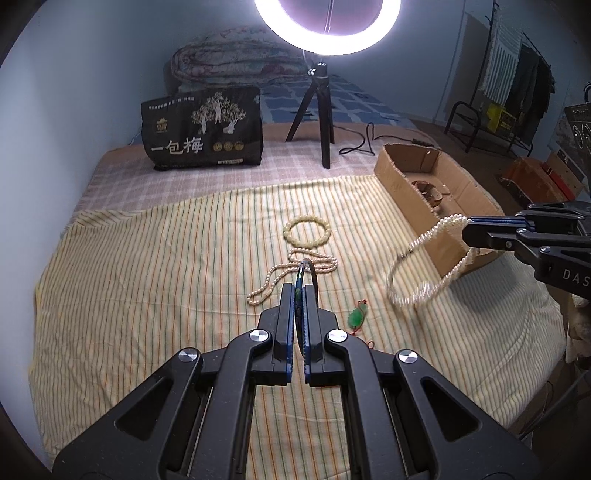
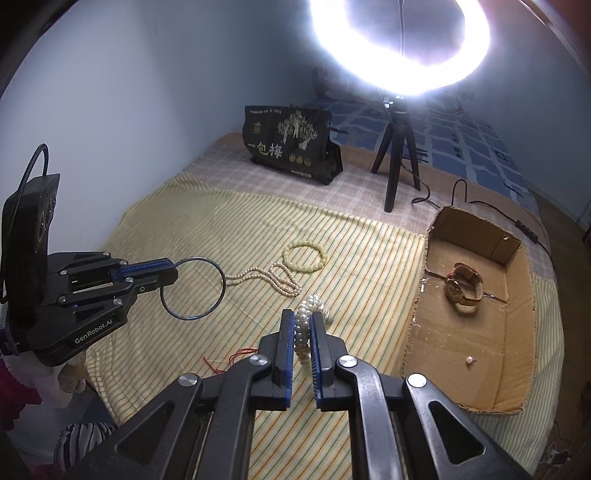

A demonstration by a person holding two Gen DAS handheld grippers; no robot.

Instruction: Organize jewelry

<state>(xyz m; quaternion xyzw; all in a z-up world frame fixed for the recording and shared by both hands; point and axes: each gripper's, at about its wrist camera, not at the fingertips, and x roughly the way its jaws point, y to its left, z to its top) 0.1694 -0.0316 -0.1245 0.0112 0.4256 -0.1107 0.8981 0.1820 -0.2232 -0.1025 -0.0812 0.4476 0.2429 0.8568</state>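
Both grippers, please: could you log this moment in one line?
left gripper: shut on bangle | right gripper: shut on pearl bracelet | cardboard box: watch inside

A ring light [image 1: 327, 27] at the top of both views is the main source, blown out to pure white; in the right wrist view its glare [image 2: 400, 48] spreads into a haze over the wall and hides the lamp's edges. The striped cloth [image 1: 184, 266] on the bed is evenly and fairly brightly lit, with only soft, faint shadows. The wall and far corners fall off into a dim bluish tone. Both views show strong fisheye bending, with black vignetting at the corners. The hanging pearl strand [image 1: 417, 266] is smeared by motion blur in the left wrist view; the rest is reasonably sharp.
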